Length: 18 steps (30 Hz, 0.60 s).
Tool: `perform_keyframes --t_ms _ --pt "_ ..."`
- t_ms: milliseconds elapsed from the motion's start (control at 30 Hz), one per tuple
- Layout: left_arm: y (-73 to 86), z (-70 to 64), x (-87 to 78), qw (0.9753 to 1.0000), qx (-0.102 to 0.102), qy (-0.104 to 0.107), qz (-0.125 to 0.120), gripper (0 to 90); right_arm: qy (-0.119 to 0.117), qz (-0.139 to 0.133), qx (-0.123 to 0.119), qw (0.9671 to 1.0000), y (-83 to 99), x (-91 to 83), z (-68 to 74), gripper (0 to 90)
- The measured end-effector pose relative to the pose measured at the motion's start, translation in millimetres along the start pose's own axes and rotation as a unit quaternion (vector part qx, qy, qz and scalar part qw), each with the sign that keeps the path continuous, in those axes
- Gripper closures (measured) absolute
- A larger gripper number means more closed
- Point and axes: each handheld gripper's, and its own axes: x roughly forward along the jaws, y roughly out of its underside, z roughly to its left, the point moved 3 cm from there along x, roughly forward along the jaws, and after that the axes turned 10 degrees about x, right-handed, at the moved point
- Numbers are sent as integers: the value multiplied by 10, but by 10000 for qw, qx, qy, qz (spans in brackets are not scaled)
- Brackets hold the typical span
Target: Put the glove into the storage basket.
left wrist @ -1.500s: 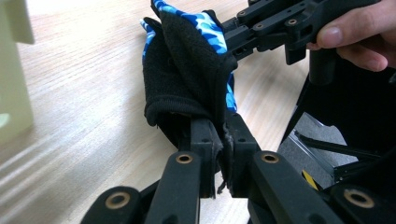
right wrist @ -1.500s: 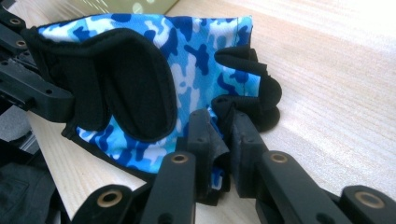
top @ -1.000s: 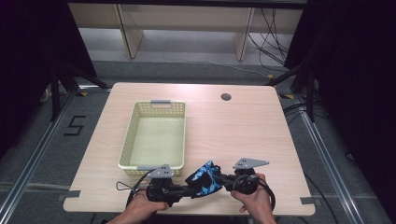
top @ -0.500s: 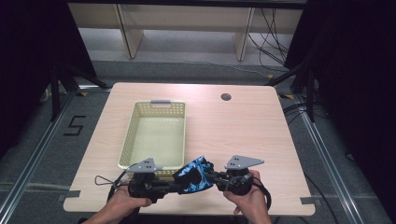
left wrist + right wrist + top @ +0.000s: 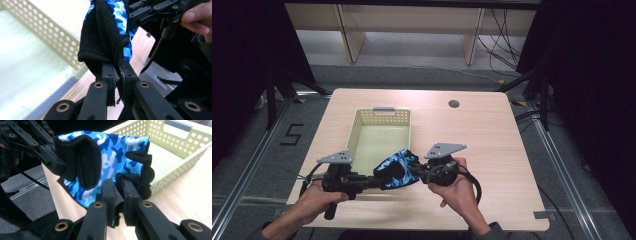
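A blue camouflage glove with black trim hangs in the air over the near right corner of the pale green basket. My left gripper is shut on the glove's black cuff from the left. My right gripper is shut on the glove's finger end from the right. In the right gripper view the glove stretches between both sets of jaws, with the basket behind it.
The basket's inside holds nothing that I can see. A dark round grommet sits in the wooden table at the far right. The table's near edge lies just under both hands.
Both grippers have moved left and slightly away from the person with the glove, bringing it from the table's front onto the basket's near right corner.
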Motion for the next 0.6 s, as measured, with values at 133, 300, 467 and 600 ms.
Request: perform_keyframes --t_ms 133,300,467,600 --pt "-16 87 -59 10000 -76 -19 31 839 -100 47 86 9999 -93 110 19 832" --pt "-62 219 -139 10000 7 -24 55 837 -87 8 -111 9999 -192 209 -4 832" --pt "-93 382 -188 9999 -95 -28 95 835 -19 84 -120 9999 -298 317 5 831" --pt "-106 509 -215 9994 -133 -230 221 832 46 190 1 9998 -366 455 7 831"
